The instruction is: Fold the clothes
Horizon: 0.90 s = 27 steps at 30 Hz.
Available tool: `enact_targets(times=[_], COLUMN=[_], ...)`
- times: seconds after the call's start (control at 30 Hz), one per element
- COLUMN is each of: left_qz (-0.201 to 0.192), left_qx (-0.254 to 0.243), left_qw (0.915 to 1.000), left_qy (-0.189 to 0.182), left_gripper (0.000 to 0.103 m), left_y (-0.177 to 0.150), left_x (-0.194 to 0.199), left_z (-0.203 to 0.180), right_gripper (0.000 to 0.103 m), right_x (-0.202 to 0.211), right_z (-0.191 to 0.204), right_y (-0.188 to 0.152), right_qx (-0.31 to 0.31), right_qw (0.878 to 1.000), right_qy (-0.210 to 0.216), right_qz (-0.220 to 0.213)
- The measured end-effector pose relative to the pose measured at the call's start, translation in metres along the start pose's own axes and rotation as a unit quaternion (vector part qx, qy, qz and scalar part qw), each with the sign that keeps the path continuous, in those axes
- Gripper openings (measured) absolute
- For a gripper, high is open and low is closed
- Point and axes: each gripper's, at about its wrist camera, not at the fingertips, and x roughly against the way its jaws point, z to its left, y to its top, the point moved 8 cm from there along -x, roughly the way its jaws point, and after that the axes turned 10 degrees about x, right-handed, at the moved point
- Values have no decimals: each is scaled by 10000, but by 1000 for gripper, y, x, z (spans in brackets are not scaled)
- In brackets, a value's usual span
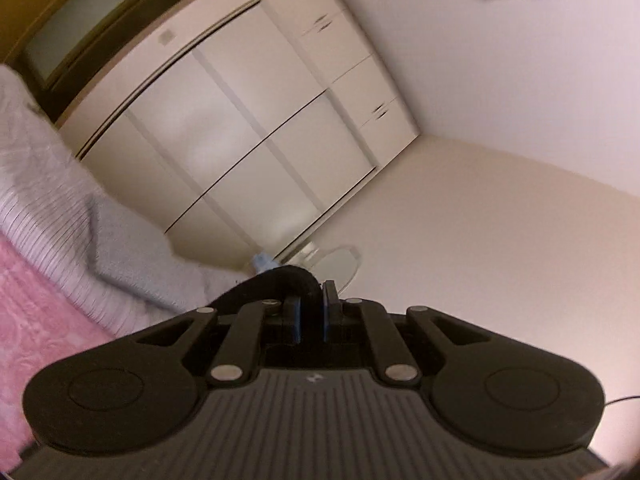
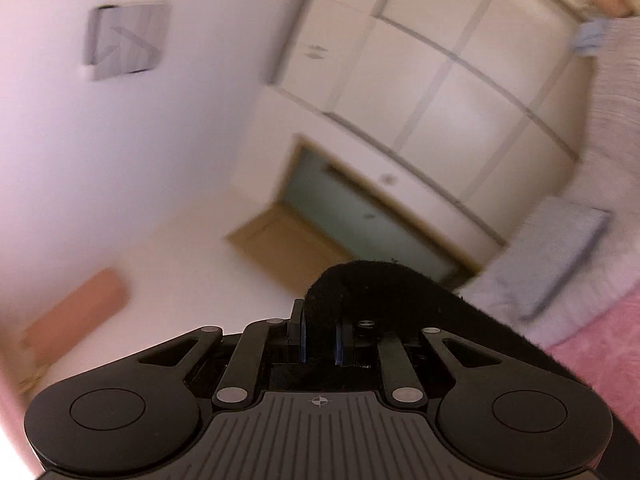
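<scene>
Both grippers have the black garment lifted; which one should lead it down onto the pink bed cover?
Probably left: left gripper has the pink cover close alongside. Right gripper grips equally, cover opposite side.

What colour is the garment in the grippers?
Black garment, clearest in the right wrist view.

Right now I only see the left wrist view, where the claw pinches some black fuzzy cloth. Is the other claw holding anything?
Observer: Yes, the right claw is shut on black fuzzy cloth too.
Operator: Where does it go from there?
Observer: It trails off down to the right, in front of the pink patterned bedspread.
Operator: Anything else I'm missing?
Observer: A salmon-pink oblong shape at lower left, too blurred to identify.
</scene>
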Motion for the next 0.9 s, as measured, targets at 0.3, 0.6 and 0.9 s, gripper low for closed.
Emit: enact_targets(times=[0.3, 0.6, 0.9], left_qz=[666, 693, 2538], left_qx=[-84, -977, -701], left_qw=[9976, 9899, 9508], left_qy=[-172, -764, 1634], left_gripper=[6, 6, 11], left_y=[74, 100, -77], left_x=[-94, -103, 2], left_z=[52, 1, 138], right_gripper=[11, 11, 16], right_x=[-78, -78, 34], right_z=[-26, 20, -51], right_y=[22, 30, -201], right_qx=[162, 856, 307], right_qw=[9933, 9866, 9341], right_qy=[-954, -605, -2677], right_qz=[-626, -1251, 2343])
